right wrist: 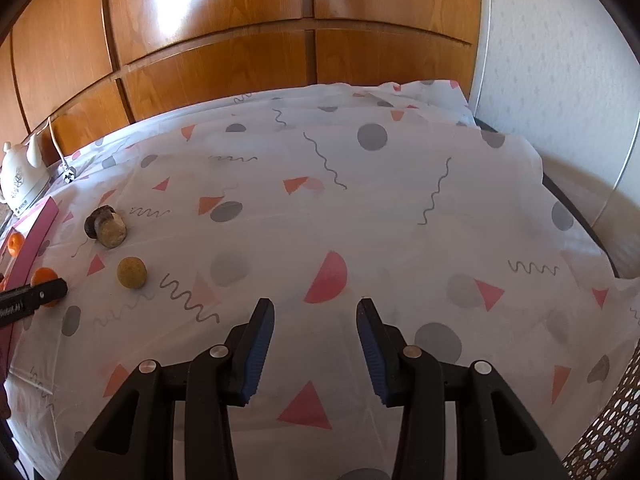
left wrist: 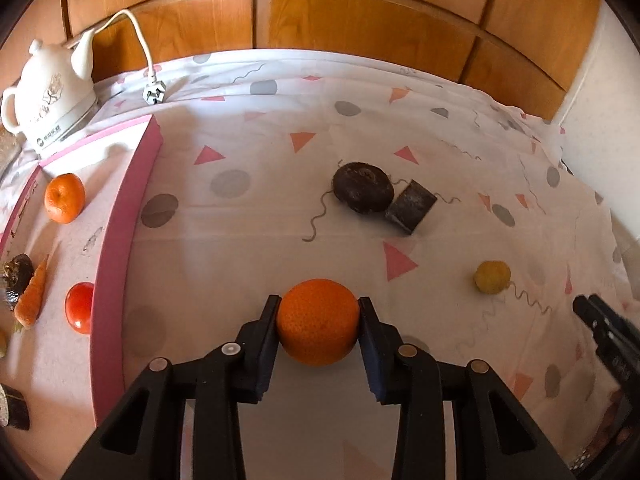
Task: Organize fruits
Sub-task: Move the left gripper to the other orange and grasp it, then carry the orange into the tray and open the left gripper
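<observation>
Now the left gripper (left wrist: 319, 309) is clamped on the orange (left wrist: 318, 322), pads square on its sides for a lift toward the pink tray (left wrist: 120, 240) on its left. Right gripper (right wrist: 316, 312) parted, empty, parked clear.

the orange (left wrist: 318, 322) has a pebbled, faintly shiny peel, pressed between matt black plastic fingers (left wrist: 264, 332) with ribbed blue rubbery pads. the table (right wrist: 360, 216) wears a thin, creased white cloth with a printed matt pattern. the tomato (left wrist: 80, 307) is smooth and glossy; the carrot (left wrist: 33, 294) looks dull. the teapot (left wrist: 48, 100) is glazed white ceramic. behind, the wooden panels (right wrist: 208, 12) are varnished and gleam. the pink tray (left wrist: 120, 240) rim looks matt.
</observation>
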### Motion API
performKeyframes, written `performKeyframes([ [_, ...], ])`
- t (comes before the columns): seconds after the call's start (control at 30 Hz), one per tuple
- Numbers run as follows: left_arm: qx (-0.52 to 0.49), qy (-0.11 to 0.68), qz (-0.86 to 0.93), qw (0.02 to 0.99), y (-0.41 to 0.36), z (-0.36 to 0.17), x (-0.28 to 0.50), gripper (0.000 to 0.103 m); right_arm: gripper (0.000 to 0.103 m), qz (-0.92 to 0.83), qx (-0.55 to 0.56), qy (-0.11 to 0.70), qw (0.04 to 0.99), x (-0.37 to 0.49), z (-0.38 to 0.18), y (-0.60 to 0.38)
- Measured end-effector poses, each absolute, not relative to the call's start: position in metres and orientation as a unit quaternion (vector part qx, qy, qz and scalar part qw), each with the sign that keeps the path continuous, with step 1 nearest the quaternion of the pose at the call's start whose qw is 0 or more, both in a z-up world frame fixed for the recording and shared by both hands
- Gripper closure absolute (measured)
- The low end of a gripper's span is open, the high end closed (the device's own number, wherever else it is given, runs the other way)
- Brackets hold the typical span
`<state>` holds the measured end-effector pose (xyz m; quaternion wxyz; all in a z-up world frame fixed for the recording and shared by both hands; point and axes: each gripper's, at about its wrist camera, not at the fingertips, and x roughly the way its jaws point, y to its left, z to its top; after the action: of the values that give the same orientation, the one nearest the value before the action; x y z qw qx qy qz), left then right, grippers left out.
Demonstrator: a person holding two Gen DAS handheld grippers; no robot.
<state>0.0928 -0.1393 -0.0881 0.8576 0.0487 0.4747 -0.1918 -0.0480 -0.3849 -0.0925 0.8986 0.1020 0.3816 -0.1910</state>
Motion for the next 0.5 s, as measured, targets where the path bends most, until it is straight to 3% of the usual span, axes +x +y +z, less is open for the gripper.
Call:
performKeyframes([
  [0.5,0.044,0.479,-0.200,0.854,-0.132,-0.085,0.073,0.066,0.059,-0.182,0.100,0.405,0.890,-0.048,-0.103,-0.379],
])
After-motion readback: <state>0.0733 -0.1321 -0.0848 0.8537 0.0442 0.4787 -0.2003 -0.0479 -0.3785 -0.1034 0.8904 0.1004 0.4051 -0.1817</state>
